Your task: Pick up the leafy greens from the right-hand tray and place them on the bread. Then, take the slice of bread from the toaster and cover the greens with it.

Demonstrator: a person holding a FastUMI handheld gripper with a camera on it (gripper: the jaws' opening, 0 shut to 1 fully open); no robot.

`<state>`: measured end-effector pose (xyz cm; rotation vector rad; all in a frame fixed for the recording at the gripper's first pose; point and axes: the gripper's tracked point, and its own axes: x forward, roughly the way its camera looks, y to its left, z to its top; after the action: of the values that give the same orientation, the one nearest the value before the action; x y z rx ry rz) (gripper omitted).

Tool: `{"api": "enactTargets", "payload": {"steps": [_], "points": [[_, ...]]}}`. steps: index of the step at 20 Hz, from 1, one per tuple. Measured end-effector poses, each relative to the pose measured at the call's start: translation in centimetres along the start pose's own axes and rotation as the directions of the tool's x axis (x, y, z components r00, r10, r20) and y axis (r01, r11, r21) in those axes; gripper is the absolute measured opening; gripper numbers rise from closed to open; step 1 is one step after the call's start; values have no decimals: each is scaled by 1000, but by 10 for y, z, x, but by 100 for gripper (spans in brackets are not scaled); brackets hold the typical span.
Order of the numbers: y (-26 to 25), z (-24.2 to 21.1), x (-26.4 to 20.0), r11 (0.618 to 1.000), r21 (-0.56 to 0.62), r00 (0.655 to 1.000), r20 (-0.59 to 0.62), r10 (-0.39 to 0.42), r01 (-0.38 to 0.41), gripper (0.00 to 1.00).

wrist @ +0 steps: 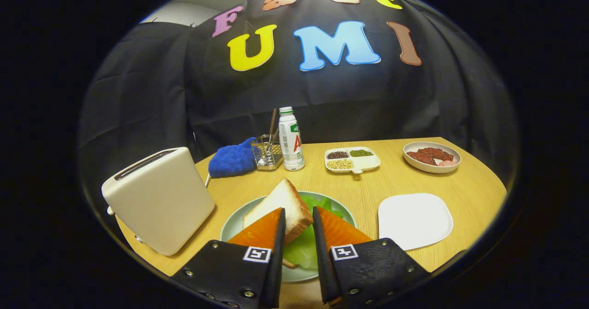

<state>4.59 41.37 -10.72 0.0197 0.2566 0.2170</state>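
While the gripper (298,217) was held low over the table (368,185), a slice of bread (280,208) was seen between its two orange fingers (260,231). The slice was tilted, with one corner pointing up and away. The left finger was pressed against one side of the slice. The right finger seemed to be at the other side, but it could not be told for sure if that finger was touching. So the grip on the bread could not be told.

Under the slice, leafy greens (306,249) were spread on a pale green plate (230,228). More bread under the greens could hardly be made out.

A cream toaster (158,198) was stood just beside the plate, on the left. Its slot on top was seen as a dark line. A white tray (415,220) was placed on the right of the plate, with bare wood between them.

Further back, a blue oven mitt (232,160) was laid next to a small wire basket (268,155). A white bottle (291,139) with a green cap was stood upright just beside the basket. A white dish of beans (352,159), split into three parts, was set near the bottle. A round bowl (431,157) with dark red food was put well off to the right.
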Motion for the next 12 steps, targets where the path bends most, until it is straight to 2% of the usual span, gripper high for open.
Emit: {"api": "enactTargets", "payload": {"steps": [2,3,8,12], "points": [[-5,2,-1,1000,14,1000,4,-6,6,37],[-8,3,-1,1000,13,1000,8,-11,11,41],[-14,12,-8,1000,19,999,37,-11,10,41],[-25,27,-20,999,-20,995,100,-29,31,41]]}}
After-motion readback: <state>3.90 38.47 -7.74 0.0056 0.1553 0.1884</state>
